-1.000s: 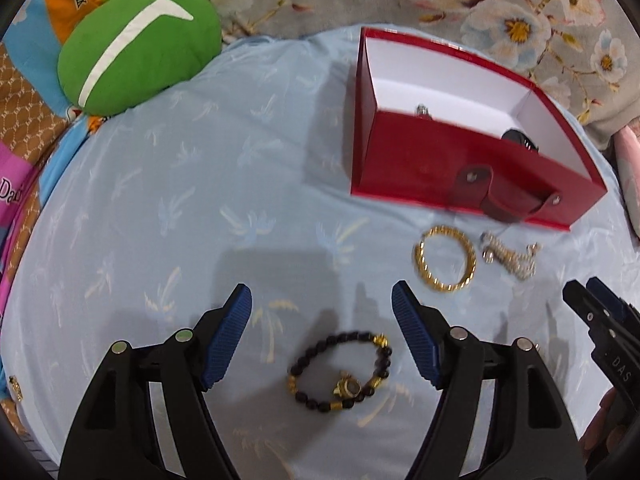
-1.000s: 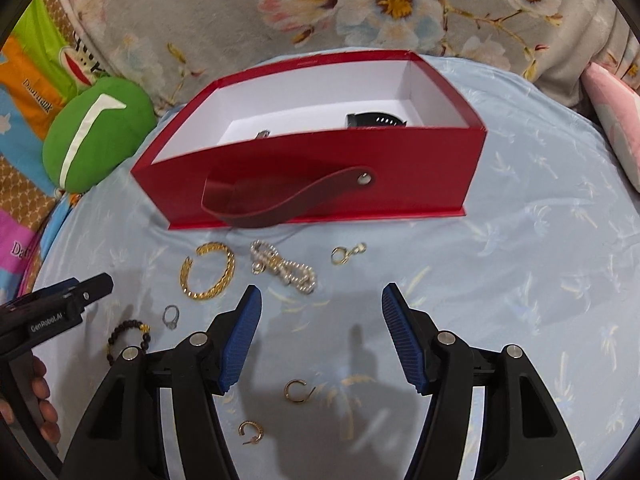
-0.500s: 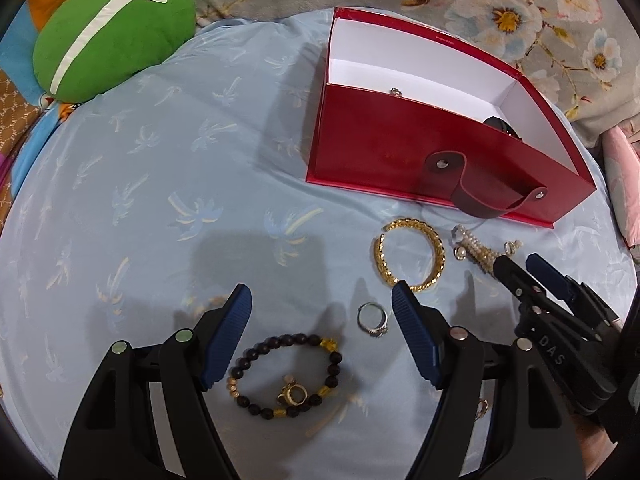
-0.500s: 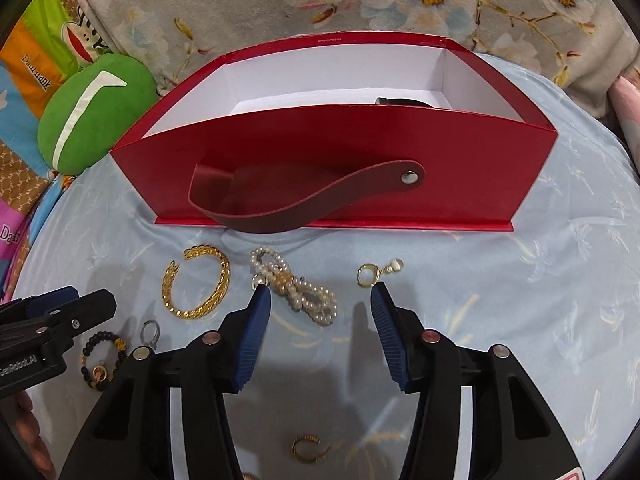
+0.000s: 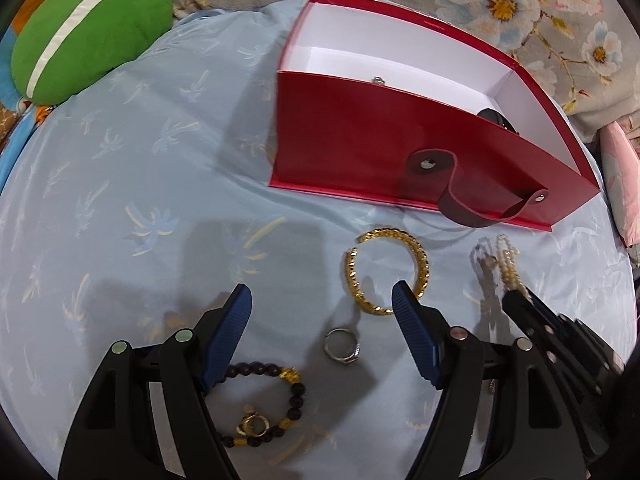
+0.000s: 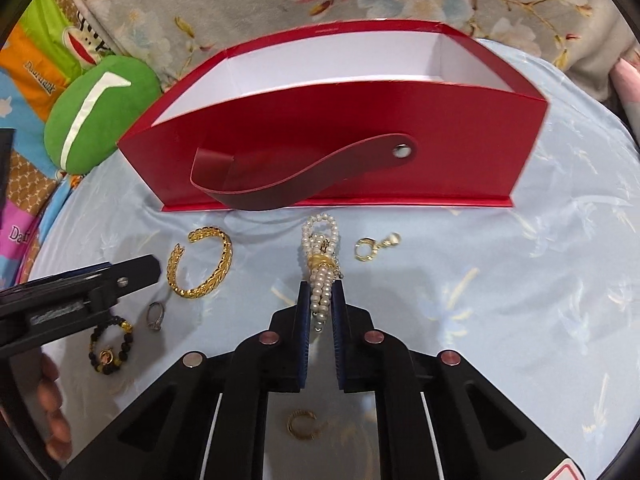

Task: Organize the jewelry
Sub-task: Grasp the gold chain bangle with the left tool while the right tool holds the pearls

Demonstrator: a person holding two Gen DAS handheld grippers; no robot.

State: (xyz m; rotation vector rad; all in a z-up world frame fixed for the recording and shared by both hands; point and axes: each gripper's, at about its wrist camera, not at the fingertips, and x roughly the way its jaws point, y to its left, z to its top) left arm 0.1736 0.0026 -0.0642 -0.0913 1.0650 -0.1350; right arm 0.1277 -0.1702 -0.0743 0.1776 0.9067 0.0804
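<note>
A red box (image 6: 360,128) with a white inside and a strap stands on the blue cloth; it also shows in the left wrist view (image 5: 360,140). My right gripper (image 6: 320,292) is shut on a pearl bracelet (image 6: 320,256) lying in front of the box. My left gripper (image 5: 322,300) is open above a silver ring (image 5: 342,347), with a gold bangle (image 5: 386,276) just ahead and a black bead bracelet (image 5: 272,404) near its left finger. The bangle (image 6: 202,264), ring (image 6: 155,315) and bead bracelet (image 6: 108,346) also show in the right wrist view.
A gold earring with a pearl (image 6: 372,246) lies right of the pearl bracelet, and a gold hoop (image 6: 302,424) lies under my right gripper. A green cushion (image 5: 80,28) sits at the back left. A dark item (image 5: 498,120) lies inside the box.
My right gripper moved forward and closed on the pearl bracelet. My left gripper shifted right, so the ring and bangle now lie between its fingers.
</note>
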